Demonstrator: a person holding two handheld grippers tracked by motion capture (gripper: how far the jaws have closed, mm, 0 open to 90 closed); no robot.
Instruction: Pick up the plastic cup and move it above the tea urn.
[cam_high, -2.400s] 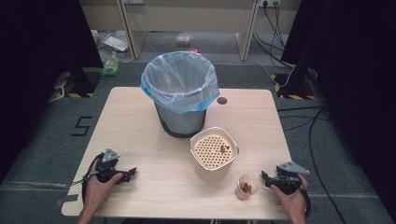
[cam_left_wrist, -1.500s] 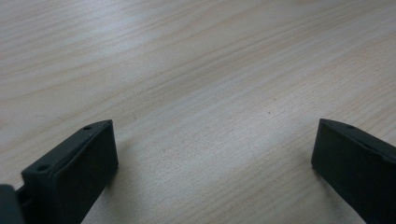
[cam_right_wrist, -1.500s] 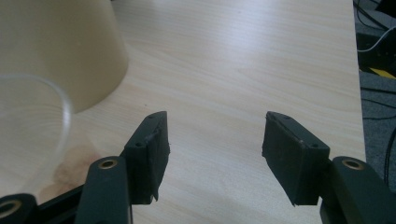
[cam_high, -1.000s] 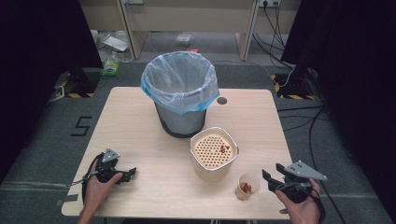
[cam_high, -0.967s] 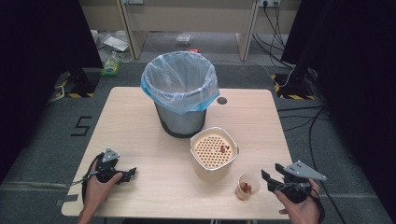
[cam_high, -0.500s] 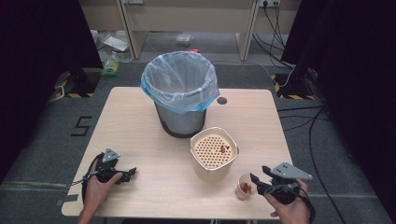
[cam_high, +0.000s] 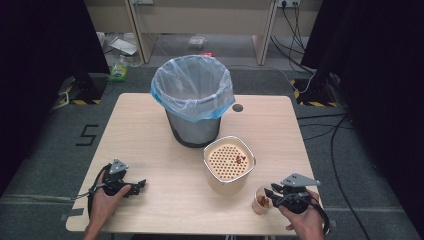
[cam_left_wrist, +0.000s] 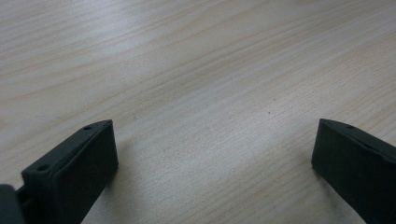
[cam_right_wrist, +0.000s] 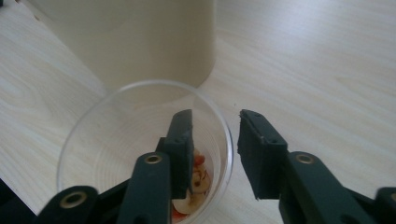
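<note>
From the high view I see my right hand-held gripper (cam_high: 272, 194) at the near right corner of the desk (cam_high: 150, 130), reaching into the small clear cup (cam_high: 261, 201) that stands just in front of the cream strainer pot (cam_high: 229, 162), while my left hand-held gripper (cam_high: 139, 185) rests on the near left of the desk, well apart from everything. The bin (cam_high: 192, 102) with its blue liner stands behind the pot, toward the middle of the desk. In the left gripper view its jaws stand wide apart over bare wood with nothing between them. In the right gripper view the cup (cam_right_wrist: 93, 140) sits right against the pot's wall (cam_right_wrist: 140, 42); one jaw is inside the cup above the red and pale scraps (cam_right_wrist: 198, 175) at its bottom, the other outside, so they straddle the rim (cam_right_wrist: 223, 121). They have just been closing, yet I still see a gap on the outside of the wall, so I judge the cup is not yet pinched. My worry is that this thin, light cup buckles or skids if I squeeze hard or off-centre; it could tip toward the pot and spill the scraps, and a grip on the rim alone may let it swing or slip when I lift.
</note>
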